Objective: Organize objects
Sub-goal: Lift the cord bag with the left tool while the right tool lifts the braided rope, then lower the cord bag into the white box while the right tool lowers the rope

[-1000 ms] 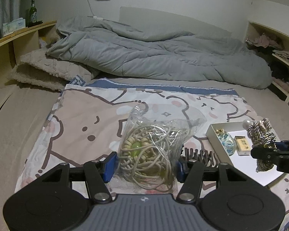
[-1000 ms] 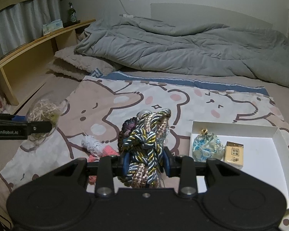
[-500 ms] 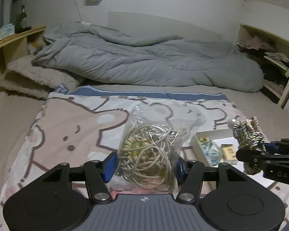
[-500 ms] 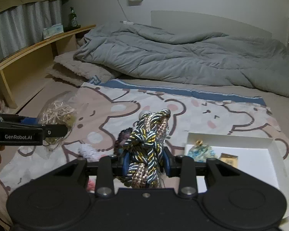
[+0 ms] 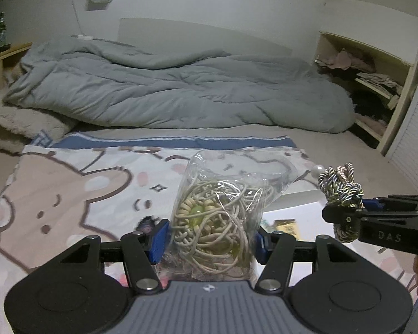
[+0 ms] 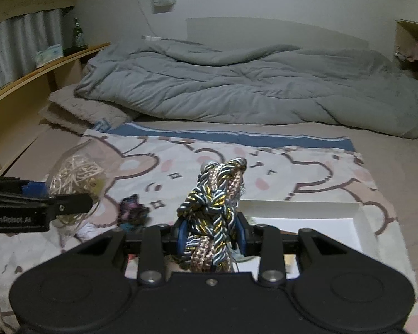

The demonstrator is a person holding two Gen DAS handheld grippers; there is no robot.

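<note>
My left gripper [image 5: 210, 239] is shut on a clear plastic bag of beige cord and beads [image 5: 217, 222], held above the cartoon-bear blanket [image 5: 69, 189]. The bag also shows in the right wrist view [image 6: 75, 178], held by the left gripper [image 6: 55, 208]. My right gripper [image 6: 211, 232] is shut on a braided blue, gold and pink rope bundle [image 6: 214, 208], held just left of the white box [image 6: 315, 217]. In the left wrist view the rope bundle [image 5: 340, 192] and the right gripper [image 5: 345, 214] are at the right, over the white box [image 5: 295, 206].
A small yellow packet [image 5: 285, 224] lies in the white box. A dark, multicoloured fabric item [image 6: 132, 213] lies on the blanket between the grippers. A grey duvet [image 6: 250, 89] is heaped across the back of the bed. A wooden shelf [image 6: 28, 83] runs along the left.
Both grippers have risen and swung right, carrying their loads. The white box now sits lower and partly hidden behind the fingers in both views.
</note>
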